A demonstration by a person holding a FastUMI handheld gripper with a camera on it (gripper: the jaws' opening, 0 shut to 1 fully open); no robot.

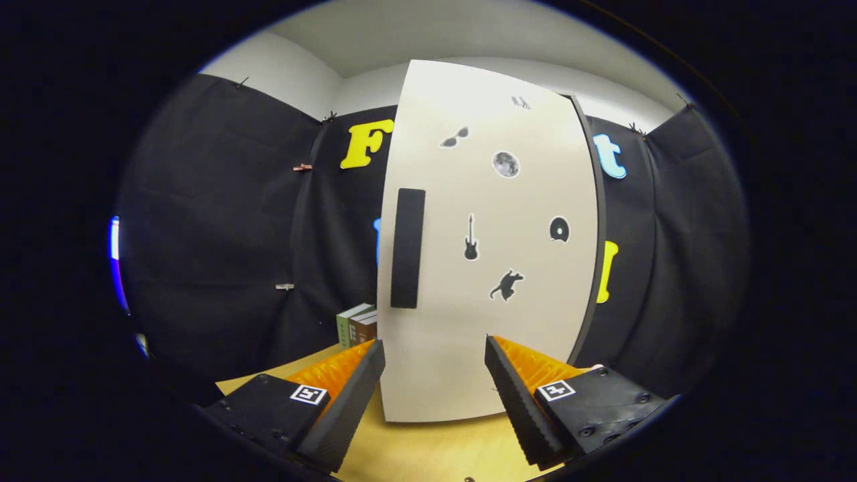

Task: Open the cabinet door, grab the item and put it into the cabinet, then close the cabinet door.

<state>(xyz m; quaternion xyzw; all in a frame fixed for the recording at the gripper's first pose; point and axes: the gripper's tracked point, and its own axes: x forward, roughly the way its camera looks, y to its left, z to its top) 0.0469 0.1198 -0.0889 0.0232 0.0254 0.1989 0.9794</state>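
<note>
A white cabinet (489, 268) stands upright on the wooden table just ahead of my fingers, its door shut. A dark vertical handle (407, 248) runs along the door's left side. Small black stickers dot the door. My gripper (435, 355) is open, fingers spread wide low before the door's bottom part, with nothing between them. To the left of the cabinet, past my left finger, stand a few books (357, 325), one with a green spine and others brown.
The light wooden table (428, 448) runs under my fingers up to the cabinet's foot. Black cloth walls close in the booth on the left, behind and on the right.
</note>
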